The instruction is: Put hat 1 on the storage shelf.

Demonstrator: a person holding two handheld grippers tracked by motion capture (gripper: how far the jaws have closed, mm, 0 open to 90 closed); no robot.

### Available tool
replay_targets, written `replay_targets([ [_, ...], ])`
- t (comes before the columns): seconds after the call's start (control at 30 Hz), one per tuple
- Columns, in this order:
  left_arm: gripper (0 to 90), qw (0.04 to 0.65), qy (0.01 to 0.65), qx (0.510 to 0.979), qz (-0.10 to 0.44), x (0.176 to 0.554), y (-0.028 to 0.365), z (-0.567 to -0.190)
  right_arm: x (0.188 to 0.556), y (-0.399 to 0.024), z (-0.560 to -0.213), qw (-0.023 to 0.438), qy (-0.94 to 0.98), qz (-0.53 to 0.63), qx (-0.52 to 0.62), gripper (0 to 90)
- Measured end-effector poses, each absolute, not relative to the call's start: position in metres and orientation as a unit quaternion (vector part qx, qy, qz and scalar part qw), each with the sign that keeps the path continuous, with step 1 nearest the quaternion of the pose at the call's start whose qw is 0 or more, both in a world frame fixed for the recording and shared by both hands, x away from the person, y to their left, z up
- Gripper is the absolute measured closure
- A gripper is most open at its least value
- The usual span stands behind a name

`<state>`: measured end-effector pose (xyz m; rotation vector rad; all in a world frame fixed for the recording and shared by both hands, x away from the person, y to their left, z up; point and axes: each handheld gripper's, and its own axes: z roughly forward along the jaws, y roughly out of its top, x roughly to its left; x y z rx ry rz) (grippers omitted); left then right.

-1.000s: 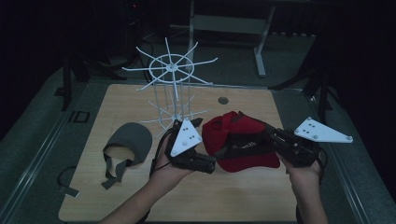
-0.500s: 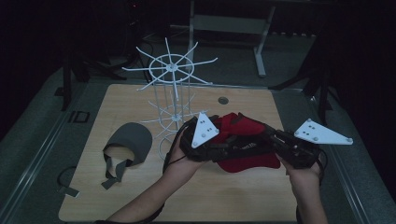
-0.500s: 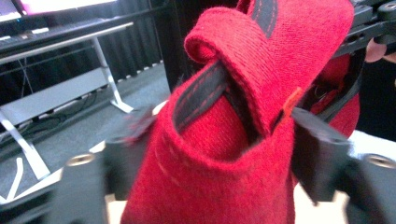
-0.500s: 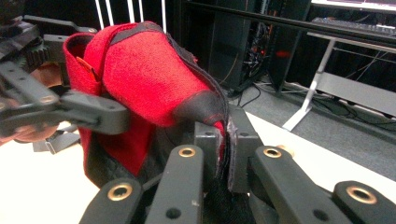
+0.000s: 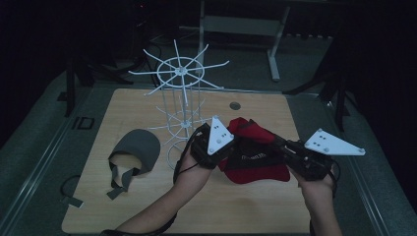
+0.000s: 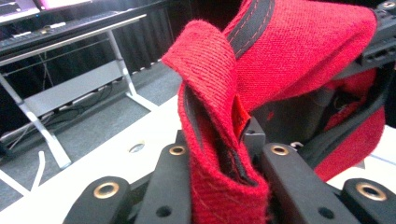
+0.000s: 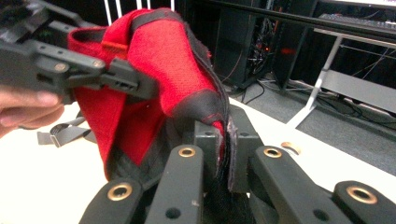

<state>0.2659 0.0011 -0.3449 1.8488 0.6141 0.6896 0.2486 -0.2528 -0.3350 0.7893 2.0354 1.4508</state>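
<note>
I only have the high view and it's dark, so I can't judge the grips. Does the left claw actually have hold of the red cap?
Observer: Yes. In the left gripper view the left claw is shut on a folded edge of the red cap; its jaws have just been closing.
Operator: And the right claw?
Observer: The right gripper view shows the right claw pinching the cap's dark-trimmed edge.
Operator: Is the cap resting on the table?
Observer: From the right gripper view, the pinched edges are held up above the table; I cannot tell whether its lower part touches.
</note>
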Motion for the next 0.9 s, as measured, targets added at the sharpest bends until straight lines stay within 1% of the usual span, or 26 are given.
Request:
replay_targets([
  [0.3, 83.8, 0.501, 0.234, 0.782, 0.287, 0.266, -0.004, -0.340, 0.243, -0.258, -0.342, 0.253, 0.742, 0.542, 0.302, 84.2],
  [0.43, 83.9, 0.501, 0.215, 0.788, 0.287, 0.262, -0.005, -0.338, 0.239, -0.263, -0.345, 0.252, 0.736, 0.549, 0.306, 81.8],
  [0.53, 83.8, 0.503, 0.206, 0.789, 0.286, 0.261, -0.006, -0.337, 0.236, -0.266, -0.346, 0.250, 0.737, 0.549, 0.306, 77.5],
  [0.77, 83.8, 0.507, 0.190, 0.788, 0.292, 0.258, -0.006, -0.335, 0.225, -0.270, -0.347, 0.241, 0.743, 0.550, 0.296, 60.9],
  [0.8, 83.8, 0.507, 0.189, 0.788, 0.295, 0.257, -0.006, -0.334, 0.224, -0.271, -0.347, 0.241, 0.741, 0.552, 0.297, 60.4],
  [0.9, 83.8, 0.506, 0.184, 0.786, 0.304, 0.256, -0.004, -0.333, 0.219, -0.276, -0.345, 0.229, 0.736, 0.569, 0.287, 52.5],
])
